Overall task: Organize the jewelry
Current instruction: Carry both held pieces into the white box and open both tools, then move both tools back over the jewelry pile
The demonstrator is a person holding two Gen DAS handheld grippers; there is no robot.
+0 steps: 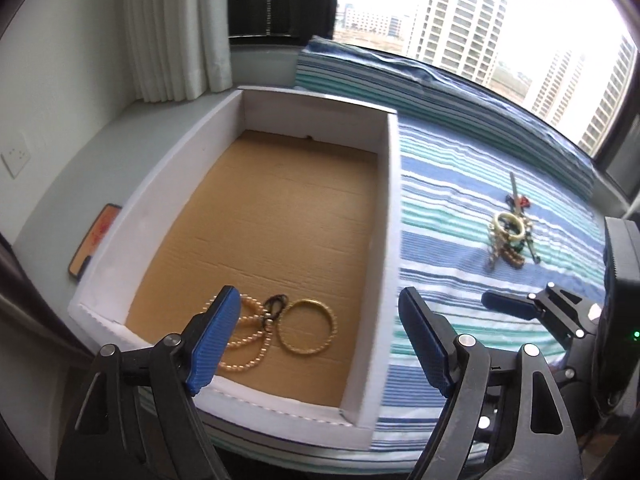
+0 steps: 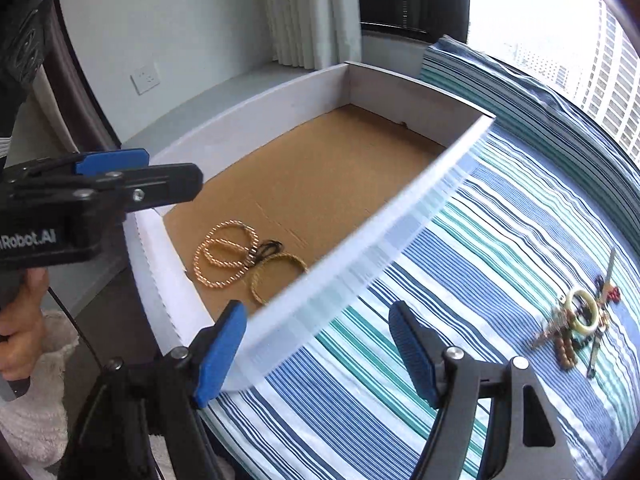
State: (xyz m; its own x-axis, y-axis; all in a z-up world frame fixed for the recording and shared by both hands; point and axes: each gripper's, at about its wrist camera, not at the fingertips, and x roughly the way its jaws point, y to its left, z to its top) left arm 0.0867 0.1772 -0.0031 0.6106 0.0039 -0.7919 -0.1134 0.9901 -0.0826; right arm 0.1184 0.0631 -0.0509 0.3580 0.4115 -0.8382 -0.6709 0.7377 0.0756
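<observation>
On the striped bed (image 2: 400, 380), the jewelry pile (image 2: 576, 320) lies far right of the box (image 1: 394, 240), nearer the empty, open right gripper (image 2: 320, 352) than the empty, open left gripper (image 1: 320, 340).

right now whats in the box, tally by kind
pearl bead strand: 1
gold bangle: 1
small dark clasp piece: 1
total: 3, all at the near end of the white box
The rest lies in a tangled pile on the striped cloth; its pieces are too tangled to count.
</observation>
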